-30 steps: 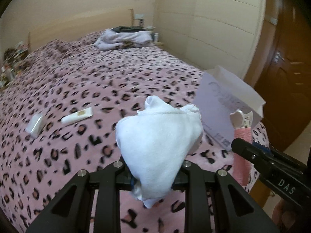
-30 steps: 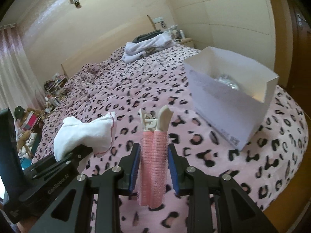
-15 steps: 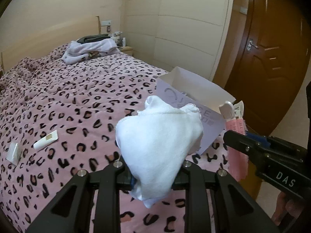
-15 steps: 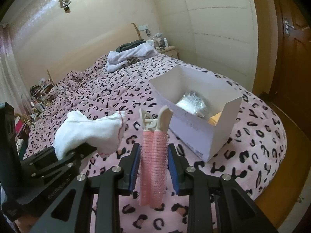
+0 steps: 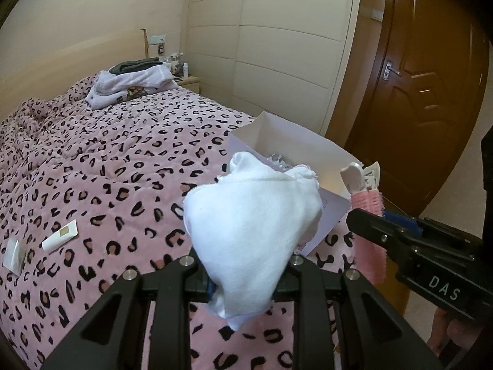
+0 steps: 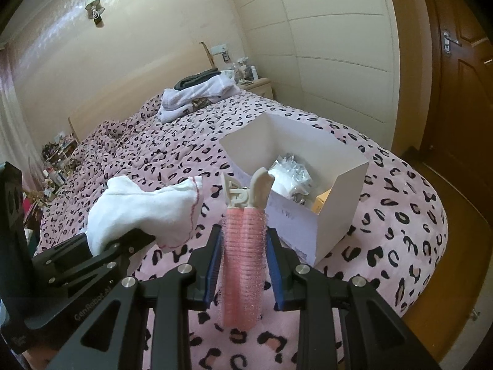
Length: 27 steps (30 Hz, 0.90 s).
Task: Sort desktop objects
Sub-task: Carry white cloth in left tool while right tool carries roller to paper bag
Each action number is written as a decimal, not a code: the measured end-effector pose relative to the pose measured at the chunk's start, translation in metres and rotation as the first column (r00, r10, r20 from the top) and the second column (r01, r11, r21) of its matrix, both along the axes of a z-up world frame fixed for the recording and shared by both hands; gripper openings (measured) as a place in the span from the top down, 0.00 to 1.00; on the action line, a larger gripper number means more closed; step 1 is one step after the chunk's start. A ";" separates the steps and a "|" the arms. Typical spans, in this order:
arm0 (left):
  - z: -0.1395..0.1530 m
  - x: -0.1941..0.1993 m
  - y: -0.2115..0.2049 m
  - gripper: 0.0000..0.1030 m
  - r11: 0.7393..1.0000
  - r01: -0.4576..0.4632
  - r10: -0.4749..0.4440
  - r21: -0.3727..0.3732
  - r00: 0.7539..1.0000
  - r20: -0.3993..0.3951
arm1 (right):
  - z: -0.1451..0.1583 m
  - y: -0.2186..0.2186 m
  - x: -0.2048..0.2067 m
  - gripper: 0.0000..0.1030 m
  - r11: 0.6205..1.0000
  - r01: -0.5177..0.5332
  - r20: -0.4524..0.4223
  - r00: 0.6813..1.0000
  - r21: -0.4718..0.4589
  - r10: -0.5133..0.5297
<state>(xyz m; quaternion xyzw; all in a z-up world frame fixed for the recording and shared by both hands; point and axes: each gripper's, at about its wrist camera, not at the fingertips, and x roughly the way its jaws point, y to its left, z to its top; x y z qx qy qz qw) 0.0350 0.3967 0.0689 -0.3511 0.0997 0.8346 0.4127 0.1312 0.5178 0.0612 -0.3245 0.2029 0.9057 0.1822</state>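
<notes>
Cloth (image 5: pixel 252 219), clamped in left tool (image 5: pixel 243 280), hung just short of box (image 6: pixel 345 197). Curler (image 6: pixel 243 243), pinched upright in right tool (image 6: pixel 243 246), sat beside cloth, nearer box. Risks: limp cloth snagging box wall; tools colliding over box; curler's bristles catching cloth.

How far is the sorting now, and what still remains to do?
Done: the white box already holds a plastic bag. In hand: left gripper grips the white cloth; right gripper grips the pink hair rollers, neither over the box yet. Left: a white tube and a white packet lie on the bed.
</notes>
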 end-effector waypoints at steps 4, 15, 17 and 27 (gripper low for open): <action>0.005 -0.002 0.013 0.76 1.000 0.011 -0.011 -0.005 1.000 -0.003 | 0.003 0.010 -0.002 0.72 1.000 0.005 -0.011 1.000 -0.002 -0.005; 0.011 -0.014 0.047 0.76 0.999 -0.013 0.015 -0.036 0.999 0.038 | 0.008 0.036 -0.014 0.72 1.000 0.008 -0.042 0.999 -0.013 -0.009; 0.012 -0.016 0.054 0.76 0.999 -0.015 0.016 -0.040 0.999 0.042 | 0.008 0.041 -0.017 0.72 1.000 0.008 -0.044 0.999 -0.013 -0.009; 0.021 -0.037 0.081 0.76 1.000 -0.001 0.001 0.001 0.996 0.095 | 0.016 0.069 -0.029 0.72 1.000 0.011 -0.064 0.998 -0.009 -0.012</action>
